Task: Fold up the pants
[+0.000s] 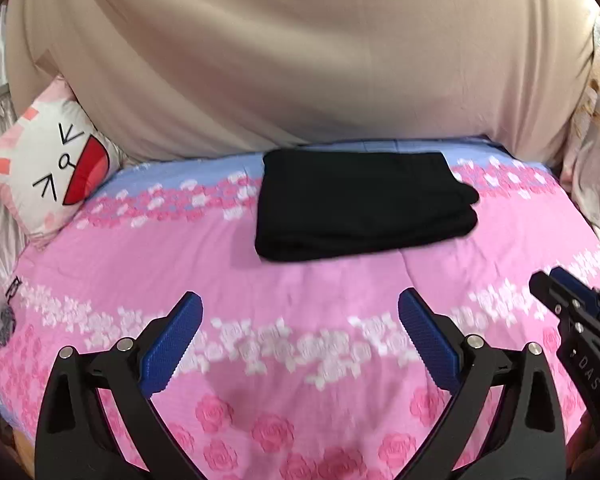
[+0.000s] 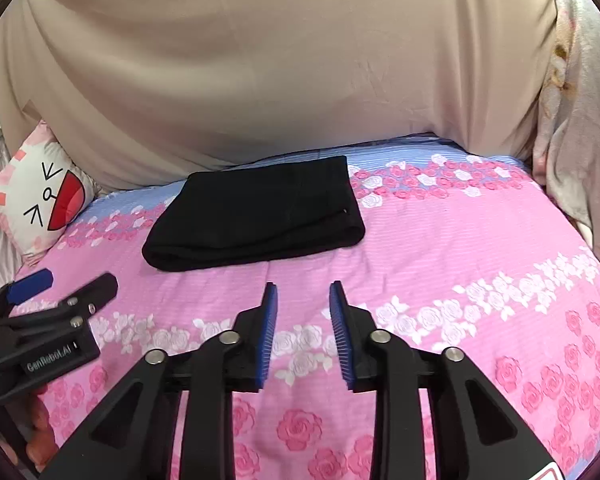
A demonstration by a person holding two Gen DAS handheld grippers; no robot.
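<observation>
The black pants (image 1: 364,204) lie folded into a compact rectangle on the pink floral bedspread (image 1: 300,280), toward the far side of the bed; they also show in the right wrist view (image 2: 256,216). My left gripper (image 1: 300,304) is open and empty, held above the bedspread short of the pants. My right gripper (image 2: 303,294) is open with a narrower gap, empty, also short of the pants. Each gripper shows at the edge of the other's view: the right gripper (image 1: 572,304), the left gripper (image 2: 60,284).
A beige curtain or sheet (image 1: 300,60) hangs behind the bed. A cat-face pillow (image 1: 48,168) rests at the far left. A floral blanket (image 2: 580,140) is bunched at the right. Glasses (image 1: 12,286) lie at the left edge.
</observation>
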